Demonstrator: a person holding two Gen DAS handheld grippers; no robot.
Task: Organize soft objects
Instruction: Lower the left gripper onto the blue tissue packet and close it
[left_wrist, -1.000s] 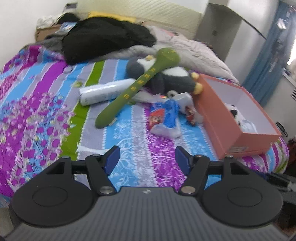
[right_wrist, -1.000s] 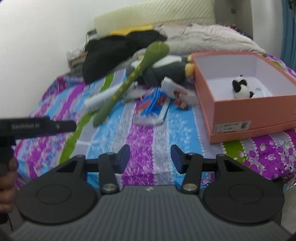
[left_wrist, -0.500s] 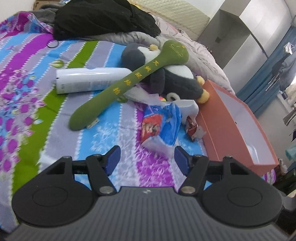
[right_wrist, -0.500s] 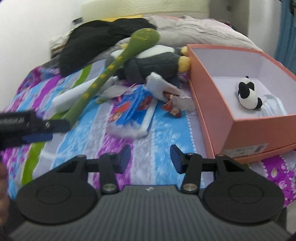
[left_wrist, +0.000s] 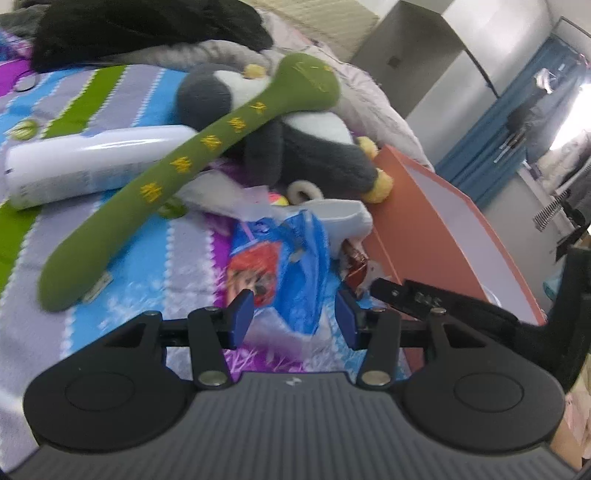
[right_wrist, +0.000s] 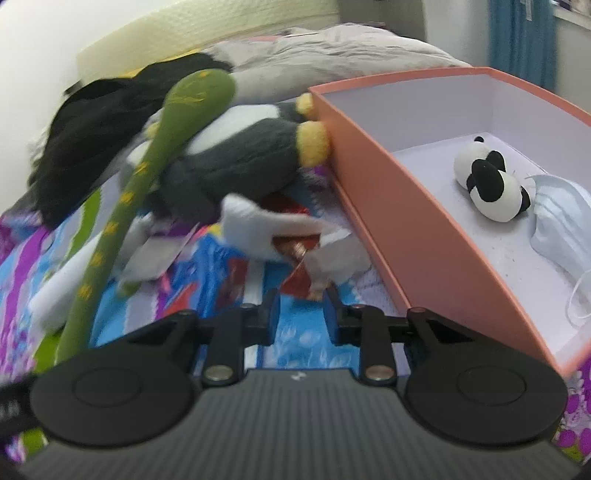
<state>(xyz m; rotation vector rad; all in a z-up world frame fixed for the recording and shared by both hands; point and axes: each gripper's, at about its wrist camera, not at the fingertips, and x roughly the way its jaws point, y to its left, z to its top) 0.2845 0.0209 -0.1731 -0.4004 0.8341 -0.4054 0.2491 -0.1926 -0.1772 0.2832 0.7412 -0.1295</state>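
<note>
A long green plush stick (left_wrist: 192, 162) (right_wrist: 147, 162) lies across a grey and white penguin plush (left_wrist: 295, 140) (right_wrist: 243, 162) on the striped bedspread. A blue and red plastic packet (left_wrist: 288, 266) (right_wrist: 221, 273) and a small red wrapper (right_wrist: 299, 266) lie in front of it. An orange box (right_wrist: 391, 206) (left_wrist: 436, 229) holds a small panda plush (right_wrist: 487, 181) and a face mask (right_wrist: 557, 225). My left gripper (left_wrist: 293, 314) is open with the blue packet between its fingers. My right gripper (right_wrist: 301, 314) is open just before the red wrapper, beside the box wall.
A white tube-shaped bottle (left_wrist: 92, 166) lies left of the green stick. Black clothes (left_wrist: 129, 26) and a grey blanket (right_wrist: 332, 48) are piled at the back of the bed. The right gripper's arm (left_wrist: 480, 306) shows at the right of the left wrist view.
Both grippers have moved forward and down toward the pile. The left now has the blue packet between its open fingers; the right is close to the red wrapper by the box.
</note>
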